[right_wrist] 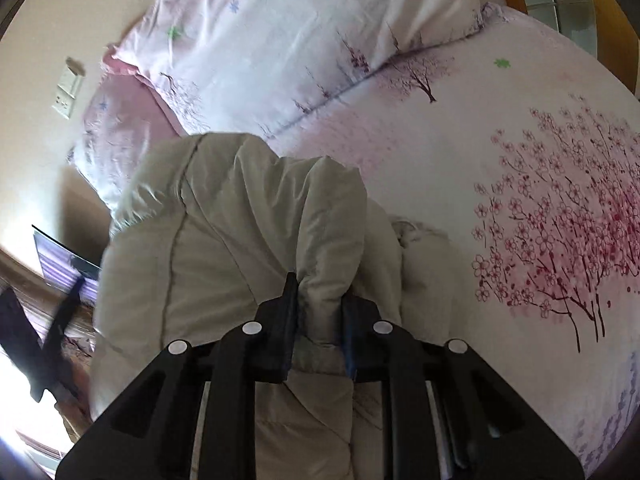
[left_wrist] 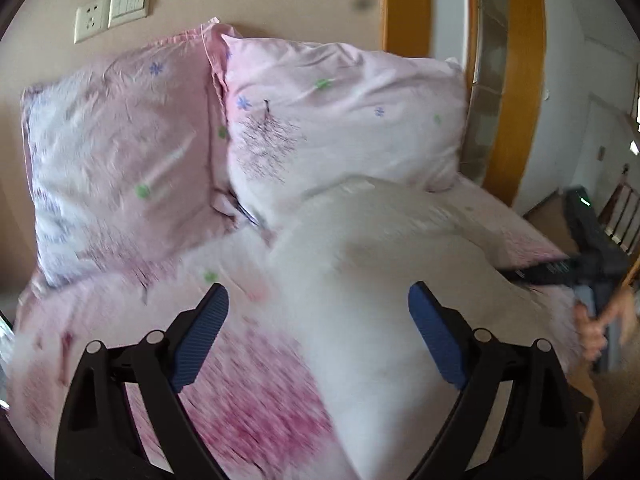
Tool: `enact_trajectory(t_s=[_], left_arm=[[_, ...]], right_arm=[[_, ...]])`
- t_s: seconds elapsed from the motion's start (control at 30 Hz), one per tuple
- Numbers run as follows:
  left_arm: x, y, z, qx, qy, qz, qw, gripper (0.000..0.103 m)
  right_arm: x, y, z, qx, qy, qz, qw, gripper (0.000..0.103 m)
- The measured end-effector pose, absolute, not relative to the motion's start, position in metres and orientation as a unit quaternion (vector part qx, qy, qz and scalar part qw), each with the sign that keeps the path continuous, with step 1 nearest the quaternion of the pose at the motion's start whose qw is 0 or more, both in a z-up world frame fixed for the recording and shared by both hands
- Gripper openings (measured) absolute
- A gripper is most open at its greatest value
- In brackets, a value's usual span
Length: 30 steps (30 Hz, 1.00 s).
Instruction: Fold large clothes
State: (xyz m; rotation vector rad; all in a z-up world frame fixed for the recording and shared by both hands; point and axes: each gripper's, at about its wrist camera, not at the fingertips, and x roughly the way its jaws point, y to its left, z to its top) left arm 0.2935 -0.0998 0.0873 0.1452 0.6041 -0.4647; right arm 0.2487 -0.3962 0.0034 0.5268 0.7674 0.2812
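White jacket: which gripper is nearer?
Right. The right gripper is clamped on a fold of the white jacket; the left gripper stands open, with the jacket in front of it.

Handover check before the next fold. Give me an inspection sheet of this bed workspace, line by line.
Surface: bed with a pink blossom-print sheet, mostly bare on the blossom side.
Job's things: white padded jacket bunched on the sheet, one fold raised in the right gripper.
Clutter: two pink pillows at the head of the bed; nothing else seen on the sheet.
Grippers: left gripper open, jaws wide apart over the jacket, nothing between the pads. Right gripper shut on a fold of the jacket.
Cables: nothing seen.
Surroundings: wall socket and switch plate above the pillows; wooden door frame beside the bed.
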Motion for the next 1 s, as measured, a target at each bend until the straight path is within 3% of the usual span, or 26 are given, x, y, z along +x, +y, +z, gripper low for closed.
enact_trajectory(t_s=[0.17,0.6,0.7,0.87,1.0], left_arm=[[0.339,-0.119,0.074,0.104,0.323,-0.214,0.916,0.092],[0.359,-0.147,0.029,0.168,0.365,-0.219,0.889,0.093],[0.359,-0.151,0.026,0.179,0.367,-0.224,0.885,0.093],[0.362,-0.151,0.022,0.172,0.373,-0.229,0.882,0.093],[0.362,-0.153,0.021,0.170,0.373,-0.228,0.883,0.093]], right_arm=[[0.253,-0.385,0.005,0.213,0.386,0.125,0.889,0.019],[0.266,-0.396,-0.009,0.222,0.398,0.150,0.877,0.025],[0.255,-0.406,0.009,0.207,0.383,0.124,0.892,0.027],[0.228,-0.402,0.057,0.154,0.291,0.099,0.939,0.027],[0.240,-0.373,0.065,0.094,0.300,0.106,0.943,0.027]])
